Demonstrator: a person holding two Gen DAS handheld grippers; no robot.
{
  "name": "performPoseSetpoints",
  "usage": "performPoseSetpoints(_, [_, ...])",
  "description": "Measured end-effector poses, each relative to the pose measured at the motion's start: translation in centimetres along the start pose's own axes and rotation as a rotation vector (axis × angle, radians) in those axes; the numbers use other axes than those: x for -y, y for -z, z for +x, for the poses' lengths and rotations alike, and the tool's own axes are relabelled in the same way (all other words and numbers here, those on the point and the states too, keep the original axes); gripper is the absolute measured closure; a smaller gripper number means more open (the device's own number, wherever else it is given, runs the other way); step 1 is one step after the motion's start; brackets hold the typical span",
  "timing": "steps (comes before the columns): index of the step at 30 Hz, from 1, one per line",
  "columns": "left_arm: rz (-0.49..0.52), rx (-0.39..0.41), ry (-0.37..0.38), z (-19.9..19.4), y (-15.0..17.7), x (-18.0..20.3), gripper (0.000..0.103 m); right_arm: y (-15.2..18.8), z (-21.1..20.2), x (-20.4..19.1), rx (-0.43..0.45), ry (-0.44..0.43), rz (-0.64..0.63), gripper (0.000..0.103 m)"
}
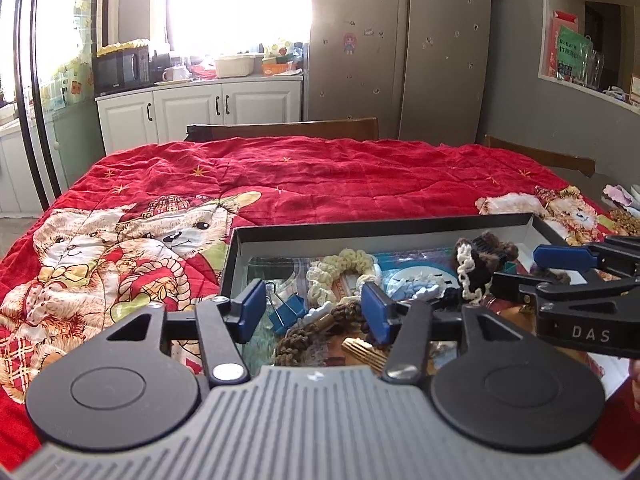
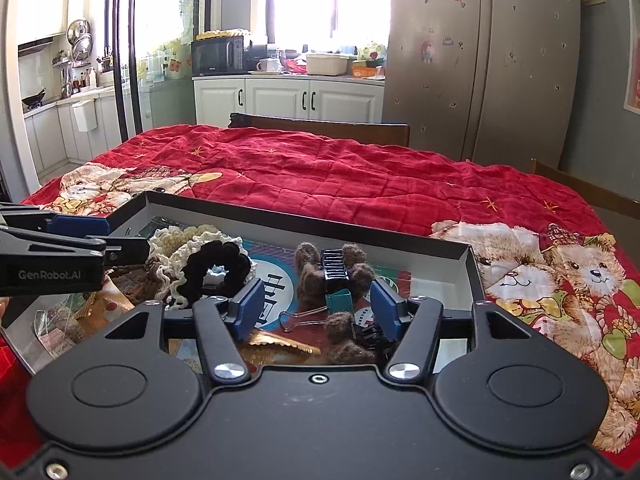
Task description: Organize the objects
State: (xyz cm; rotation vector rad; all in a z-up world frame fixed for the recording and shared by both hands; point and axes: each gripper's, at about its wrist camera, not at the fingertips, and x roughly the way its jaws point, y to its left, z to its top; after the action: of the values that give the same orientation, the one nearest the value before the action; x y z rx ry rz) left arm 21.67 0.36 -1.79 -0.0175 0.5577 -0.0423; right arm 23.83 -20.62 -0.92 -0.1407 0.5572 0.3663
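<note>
A shallow black cardboard box with a pale inner wall point(image 1: 400, 227) point(image 2: 460, 268) lay on the red quilted cover printed with teddy bears point(image 1: 320, 176) point(image 2: 360, 176), and it held the loose things. In the right wrist view a black crocheted scrunchie point(image 2: 218, 266) lay against a cream crocheted scrunchie point(image 2: 180, 242) toward the box's left, a brown fuzzy hair claw with black teeth point(image 2: 332, 270) sat at the middle, and a teal metal binder clip point(image 2: 338, 302) lay just near of it, close to a gold ridged hair clip point(image 2: 280, 344). In the left wrist view a blue binder clip point(image 1: 288, 310) and a pale blue knitted piece point(image 1: 412, 286) lay among them.

The left hand-held gripper point(image 1: 314, 312) point(image 2: 100, 236) hovered over the box's near left part, its blue pads point(image 1: 252, 304) wide apart and holding nothing. The right hand-held gripper point(image 2: 316, 308) point(image 1: 532, 268) hung over the near right part, likewise spread wide and empty, with the teal clip between its fingers' line of sight.

Beyond the cover stood a dark wooden chair back point(image 1: 288, 128), white cabinets point(image 1: 224, 106) and a steel refrigerator point(image 1: 400, 48).
</note>
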Motion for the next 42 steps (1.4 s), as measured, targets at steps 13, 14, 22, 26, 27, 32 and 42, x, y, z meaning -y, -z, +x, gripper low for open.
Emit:
performPoseSetpoints(13, [-0.026, 0.062, -0.016, -3.3, -0.5, 0.0, 0.017, -0.7, -3.5, -0.2, 0.06, 0.008, 0.024, 0.043])
performPoseSetpoints(14, [-0.03, 0.068, -0.018, -3.6, -0.6, 0.0, 0.016, -0.8, -3.9, -0.2, 0.063, 0.006, 0.03, 0.041])
performPoseSetpoints(22, [-0.039, 0.109, -0.002, -7.6, -0.8, 0.3, 0.006, -1.2, -8.4, -1.0, 0.088, 0.022, 0.033, 0.036])
performPoseSetpoints(26, [-0.017, 0.123, 0.015, -9.6, -0.2, 0.8, 0.0, -0.9, -10.8, -1.6, 0.094, 0.037, 0.016, 0.034])
performPoseSetpoints(27, [-0.011, 0.127, 0.012, -10.1, -0.1, 0.9, 0.0, -0.8, -11.4, -1.6, 0.092, 0.036, 0.018, 0.034])
performPoseSetpoints(32, [0.001, 0.134, 0.025, -12.2, 0.4, 1.0, 0.0, -0.2, -14.2, -1.8, 0.104, 0.043, 0.024, 0.028])
performPoseSetpoints(42, [0.073, 0.129, 0.018, -16.1, 2.2, 2.1, 0.0, 1.9, -19.7, -1.7, 0.131, 0.059, 0.014, 0.014])
